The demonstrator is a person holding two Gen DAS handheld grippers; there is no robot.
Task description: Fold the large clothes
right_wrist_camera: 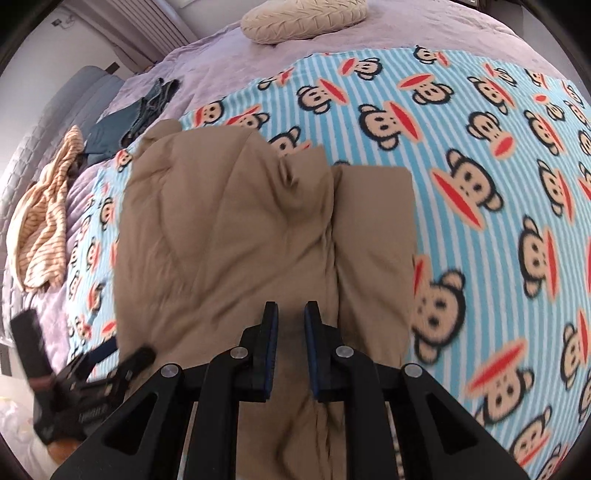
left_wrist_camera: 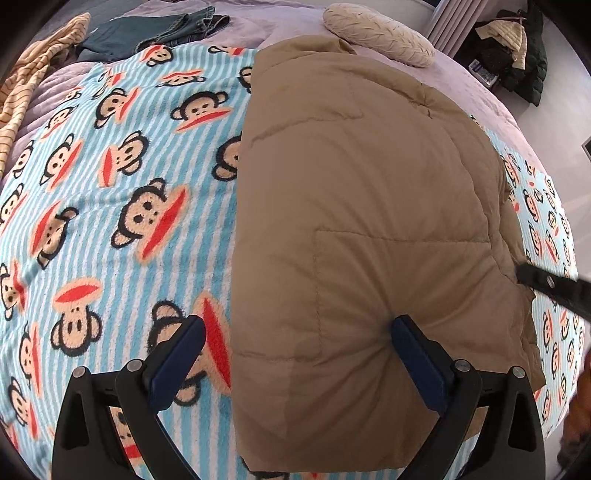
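Observation:
A tan puffy jacket [left_wrist_camera: 351, 203] lies folded lengthwise on a blue striped monkey blanket [left_wrist_camera: 110, 184]. My left gripper [left_wrist_camera: 299, 325] hangs wide open over the jacket's near left edge; one finger is above the blanket, the other above the jacket, and nothing is pinched. In the right wrist view the jacket [right_wrist_camera: 221, 229] shows a folded-in sleeve along its right side. My right gripper [right_wrist_camera: 291, 314] hovers over that seam with its jaws a narrow gap apart and no fabric drawn up between them. The left gripper [right_wrist_camera: 110, 354] appears blurred at the lower left.
A cream pillow [left_wrist_camera: 376, 33] lies on the purple bedspread beyond the jacket. Folded jeans [left_wrist_camera: 147, 33] and a striped beige garment [left_wrist_camera: 33, 74] sit at the far left. Dark coats [left_wrist_camera: 517, 55] are piled beside the bed at the far right.

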